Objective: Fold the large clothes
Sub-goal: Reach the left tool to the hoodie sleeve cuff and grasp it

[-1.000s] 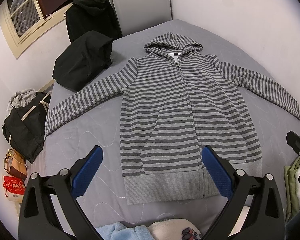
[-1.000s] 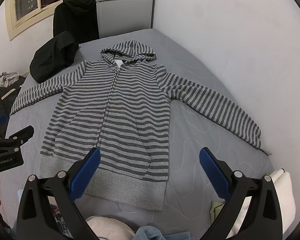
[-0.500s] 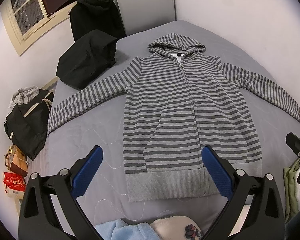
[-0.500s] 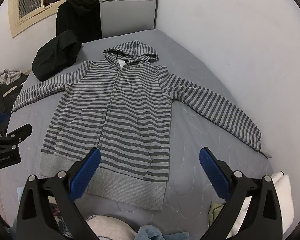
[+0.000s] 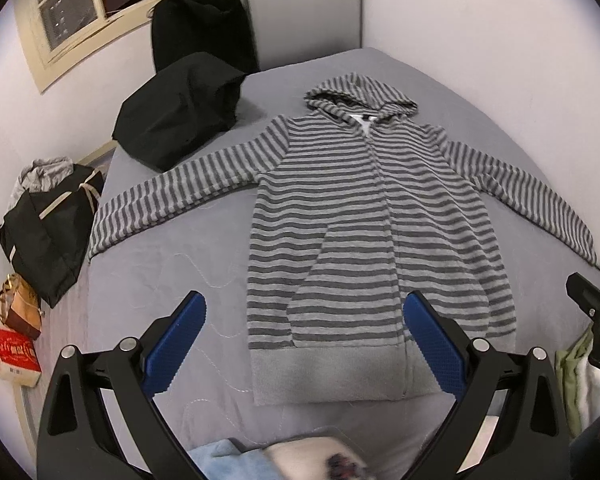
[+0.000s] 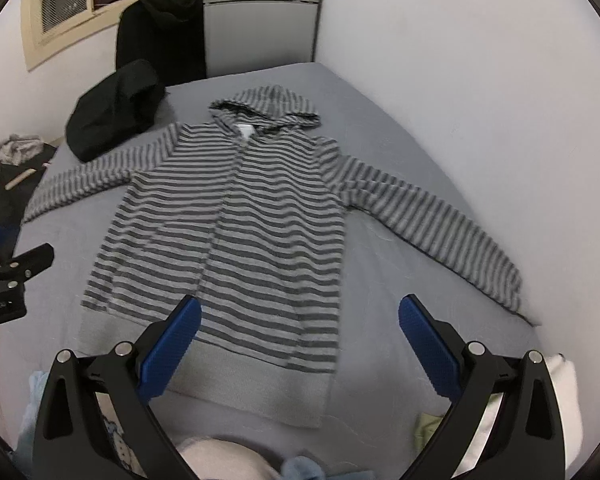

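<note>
left wrist view: the striped hoodie (image 5: 376,236) lies flat, front up, on the grey bed (image 5: 172,280), zipped, hood toward the far wall and both sleeves spread out to the sides. the left gripper (image 5: 304,340) hangs above the bed's near edge with its jaws wide apart and nothing between them; its blue pads (image 5: 176,344) frame the hoodie's hem. a black garment (image 5: 180,108) sits on the bed near the left sleeve, and a black bag (image 5: 48,236) stands on the floor beside the bed.

right wrist view: the right gripper (image 6: 300,344) is over the hoodie's lower right corner, jaws spread wide, holding nothing. the right sleeve (image 6: 432,224) runs toward the white wall (image 6: 480,80).
</note>
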